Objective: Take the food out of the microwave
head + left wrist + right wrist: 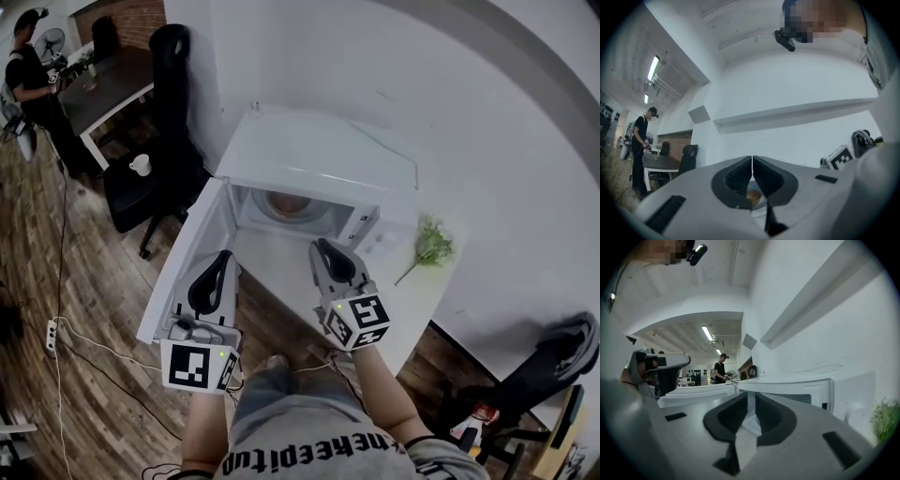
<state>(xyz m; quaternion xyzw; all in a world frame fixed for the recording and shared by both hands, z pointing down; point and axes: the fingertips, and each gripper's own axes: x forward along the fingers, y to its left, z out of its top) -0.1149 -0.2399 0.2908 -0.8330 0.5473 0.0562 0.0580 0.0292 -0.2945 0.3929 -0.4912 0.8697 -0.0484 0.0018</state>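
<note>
- The white microwave (319, 155) sits at the middle of the head view on a white tabletop (281, 272). Its door (178, 267) is swung wide toward the lower left.
- A green sprig (429, 242) lies on the tabletop right of the microwave. At upper left are a black chair (169, 66), a white cup (140, 165) on a dark seat, and a person (33, 80) standing by a dark table.
- Nothing stands between the open cavity and the two hand-held grippers just below it.
- The food (286, 204) is inside the cavity, near its middle. It is an orange-brown mass in a round pale dish, open side up. Being round, it shows no long axis.
- The left hand-held gripper (223, 255) is clenched on nothing, in front of the door's inner face.
- The right hand-held gripper (321, 246) is slightly released, with a narrow gap and nothing in it.
</note>
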